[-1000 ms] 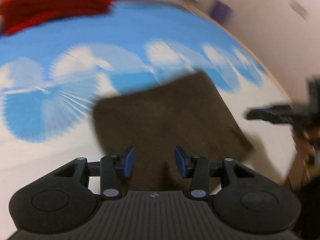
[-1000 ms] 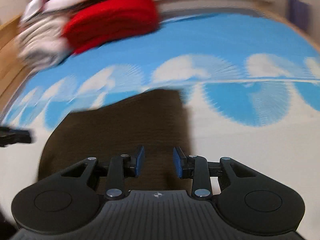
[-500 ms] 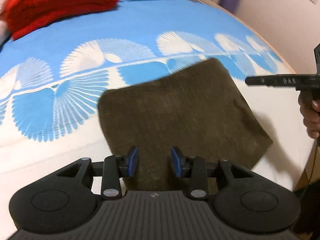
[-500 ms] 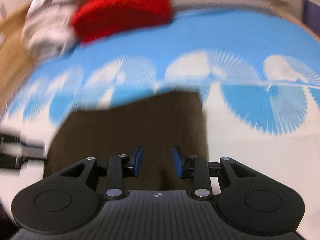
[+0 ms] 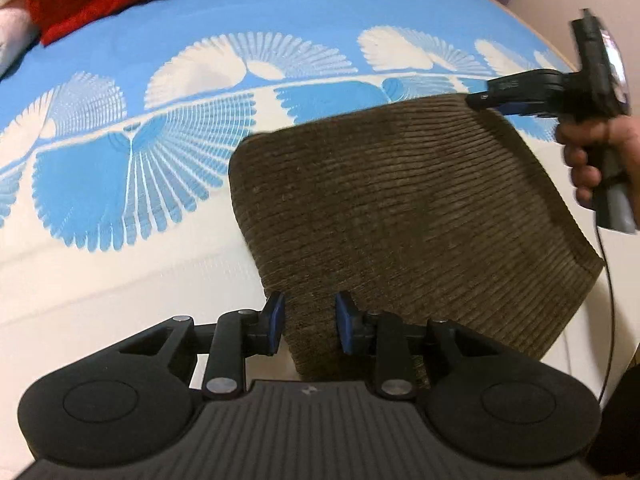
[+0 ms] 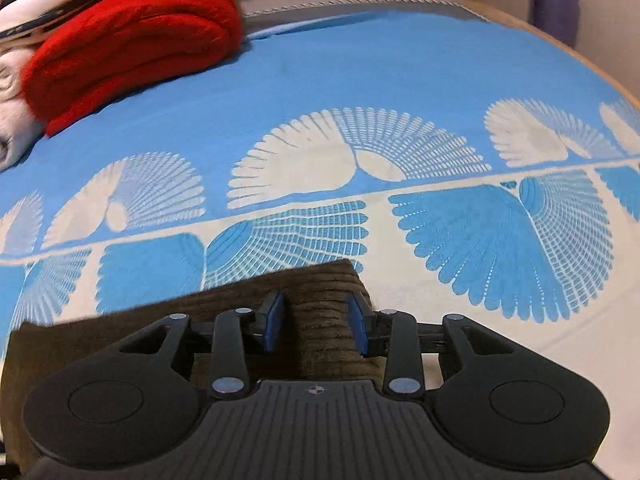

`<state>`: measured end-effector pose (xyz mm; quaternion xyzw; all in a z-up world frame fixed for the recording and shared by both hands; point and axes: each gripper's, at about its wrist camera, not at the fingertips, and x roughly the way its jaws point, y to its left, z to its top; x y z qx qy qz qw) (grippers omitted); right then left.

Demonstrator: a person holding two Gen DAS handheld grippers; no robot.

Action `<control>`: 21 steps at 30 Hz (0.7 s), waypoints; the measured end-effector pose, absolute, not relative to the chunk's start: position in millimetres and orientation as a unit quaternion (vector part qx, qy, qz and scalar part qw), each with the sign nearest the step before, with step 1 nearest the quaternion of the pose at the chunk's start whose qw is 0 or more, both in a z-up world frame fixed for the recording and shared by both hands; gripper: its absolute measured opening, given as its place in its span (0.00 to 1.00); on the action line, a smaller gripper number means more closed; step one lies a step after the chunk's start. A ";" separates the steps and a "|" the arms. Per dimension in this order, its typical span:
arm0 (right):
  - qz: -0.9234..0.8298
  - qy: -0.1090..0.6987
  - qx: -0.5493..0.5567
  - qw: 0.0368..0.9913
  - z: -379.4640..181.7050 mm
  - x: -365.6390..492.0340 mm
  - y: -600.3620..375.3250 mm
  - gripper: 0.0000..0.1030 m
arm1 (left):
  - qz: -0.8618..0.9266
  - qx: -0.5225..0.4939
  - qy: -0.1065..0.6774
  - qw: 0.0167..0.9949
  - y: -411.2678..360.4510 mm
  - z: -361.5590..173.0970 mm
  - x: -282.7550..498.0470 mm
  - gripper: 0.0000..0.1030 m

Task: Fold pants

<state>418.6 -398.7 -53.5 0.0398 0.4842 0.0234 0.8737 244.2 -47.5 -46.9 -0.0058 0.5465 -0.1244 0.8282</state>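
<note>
The pants [image 5: 404,216], brown corduroy, lie on the bed [image 5: 320,20] as a compact, roughly rectangular packet on the blue-and-cream patterned cover, its edges lined up and its top face flat. Judging by that shape, the main folds look done; what may remain is 1 more fold or only a final smoothing, and the pictures do not settle which.

The left tongs [image 5: 310,328] sit low at the near left corner of the packet, jaws apart with cloth showing in the gap between the blue pads; they are not clamped on anything. The right tongs [image 6: 316,328] hover over the far right corner, also apart, with the stacked layers of the fold visible between them. In the left wrist view the right tongs [image 5: 516,94] reach in over that far corner, held by the right hand [image 5: 592,160]. Whether either pair actually touches the fabric cannot be told.

A folded red blanket [image 6: 128,44] lies at the far end of the bed, well apart from the pants, beside some pale bedding.
</note>
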 end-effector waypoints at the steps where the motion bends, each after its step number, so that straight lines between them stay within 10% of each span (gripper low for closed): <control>1: 0.020 0.487 0.046 0.872 -57.3 422.9 -400.8 0.36 | -0.124 0.002 0.540 0.832 -48.7 -41.9 244.0 0.30; 9: 0.013 0.488 0.059 0.871 -59.0 423.3 -406.3 0.36 | -0.111 -0.016 0.546 0.830 -48.0 -53.0 247.3 0.43; 21: 0.167 0.500 -0.004 0.850 8.0 335.5 -395.3 0.66 | -0.211 0.159 0.544 0.797 -97.3 -48.4 195.6 0.48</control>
